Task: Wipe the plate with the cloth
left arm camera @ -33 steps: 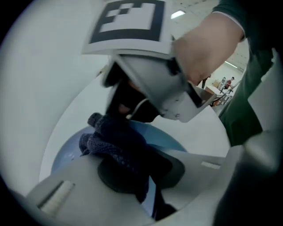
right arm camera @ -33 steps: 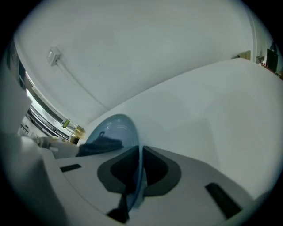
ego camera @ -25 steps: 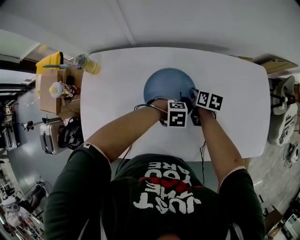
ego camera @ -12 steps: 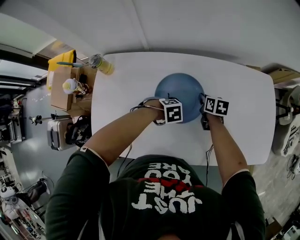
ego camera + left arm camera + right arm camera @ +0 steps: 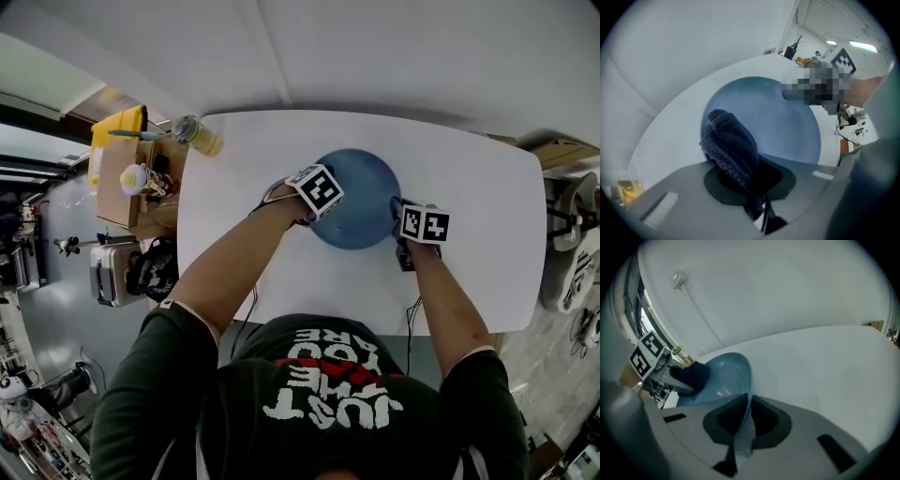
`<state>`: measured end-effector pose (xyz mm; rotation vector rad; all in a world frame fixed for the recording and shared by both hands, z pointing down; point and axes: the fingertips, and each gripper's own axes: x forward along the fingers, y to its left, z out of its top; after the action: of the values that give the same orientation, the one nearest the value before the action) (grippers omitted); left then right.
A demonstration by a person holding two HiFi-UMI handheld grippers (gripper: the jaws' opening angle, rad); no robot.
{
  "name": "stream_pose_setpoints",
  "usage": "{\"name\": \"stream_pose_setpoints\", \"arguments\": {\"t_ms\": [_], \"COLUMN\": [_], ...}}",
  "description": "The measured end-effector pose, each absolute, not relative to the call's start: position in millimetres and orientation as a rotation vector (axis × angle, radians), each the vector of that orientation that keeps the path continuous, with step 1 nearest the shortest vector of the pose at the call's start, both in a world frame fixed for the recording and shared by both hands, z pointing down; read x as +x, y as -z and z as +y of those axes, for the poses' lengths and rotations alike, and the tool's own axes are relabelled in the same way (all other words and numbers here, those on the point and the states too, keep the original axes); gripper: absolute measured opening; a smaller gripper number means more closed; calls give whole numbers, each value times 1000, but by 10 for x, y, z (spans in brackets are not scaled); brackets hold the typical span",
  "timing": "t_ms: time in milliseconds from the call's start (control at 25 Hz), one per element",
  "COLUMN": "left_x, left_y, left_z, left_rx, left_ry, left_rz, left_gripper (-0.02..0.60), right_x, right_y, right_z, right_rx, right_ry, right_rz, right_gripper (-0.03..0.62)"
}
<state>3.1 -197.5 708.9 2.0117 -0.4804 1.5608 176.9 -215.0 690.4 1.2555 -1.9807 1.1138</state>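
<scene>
Plate (image 5: 361,211) mid-tabletop (image 5: 469,178), steadied at its right rim by right gripper (image 5: 743,427), jaws nearly closed on it; cloth (image 5: 731,145) pinched in left gripper (image 5: 754,197), jaws tight, swept within the last second from near-right to left edge: wiping under way, likely unfinished.

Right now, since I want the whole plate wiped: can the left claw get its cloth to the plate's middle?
Likely yes: left claw grips the cloth at the rim of the plate, its middle is bare, right claw pinches only the opposite rim.
</scene>
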Motion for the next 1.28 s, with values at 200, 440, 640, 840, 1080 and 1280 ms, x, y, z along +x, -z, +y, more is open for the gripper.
{"name": "stream_pose_setpoints", "arguments": {"t_ms": [200,440,640,840,1080,1280], "left_x": [64,407,916,1306,1132,373], "left_y": [-7107,-7124,-7103,-7059,-6607,-6401], "left_z": [-2401,-2731,-2722,-2429,-2398,-2444], "left_rx": [2045,2128,2268,2411,2511,2368], "left_ry": [-1537,-1562,-1578,-1556,-1408,-1565], "left_rz": [-611,-613,-493,-266,-270,-487], "left_gripper": [49,48,46,46,46,46], "right_x": [1736,1719,1728,1748,1753,1765], "right_y": [-6913,-6925,-6940,-6935,-6948,-6925], "right_z": [-2087,-2057,-2071,-2070,-2130,-2155], "right_rx": [1225,1226,1226,1245,1307,1314], "right_ry": [-1088,-1113,-1145,-1161,-1209,-1183], "right_rz": [-1977,-1965,-1960,-1953,-1940,-1936], "right_gripper": [28,28,26,26,26,26]}}
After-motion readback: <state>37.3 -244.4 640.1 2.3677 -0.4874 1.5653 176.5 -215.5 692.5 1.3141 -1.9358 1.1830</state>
